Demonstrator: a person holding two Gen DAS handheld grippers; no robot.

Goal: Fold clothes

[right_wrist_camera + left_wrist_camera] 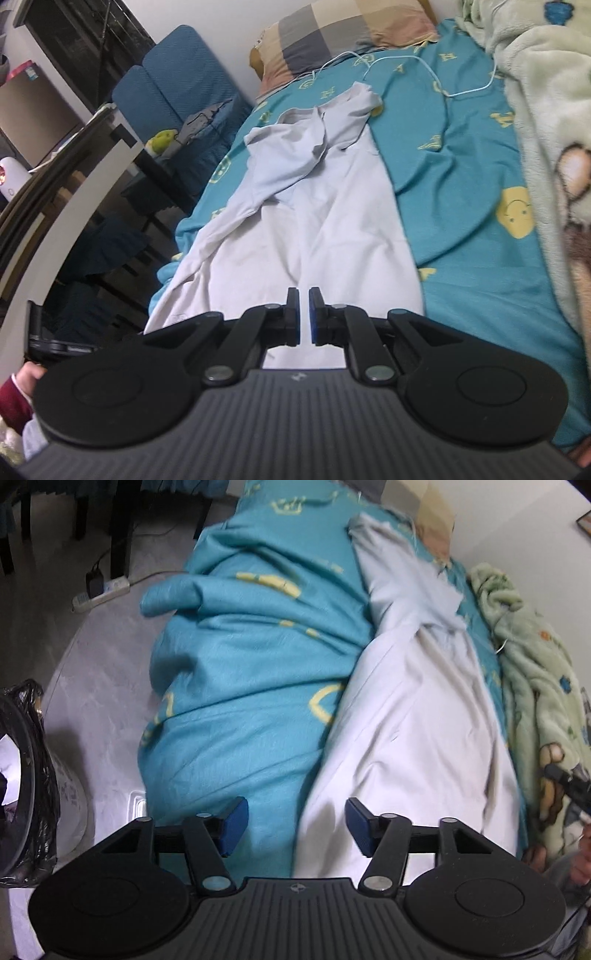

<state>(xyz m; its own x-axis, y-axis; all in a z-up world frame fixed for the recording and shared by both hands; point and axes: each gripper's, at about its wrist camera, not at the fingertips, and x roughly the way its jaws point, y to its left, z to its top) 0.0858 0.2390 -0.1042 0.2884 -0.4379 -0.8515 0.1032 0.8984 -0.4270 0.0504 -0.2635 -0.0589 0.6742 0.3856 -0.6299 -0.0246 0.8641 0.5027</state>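
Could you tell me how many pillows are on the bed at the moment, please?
1: a checked pillow lies at the head of the bed, beyond the pale shirt. Another could be hidden under the green blanket.

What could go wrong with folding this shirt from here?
The shirt hangs off the bed's edge on the left; a pull from the right gripper might drag it to the floor. The folded-in sleeve lies loose and may flop open. The white cable near the collar could snag.
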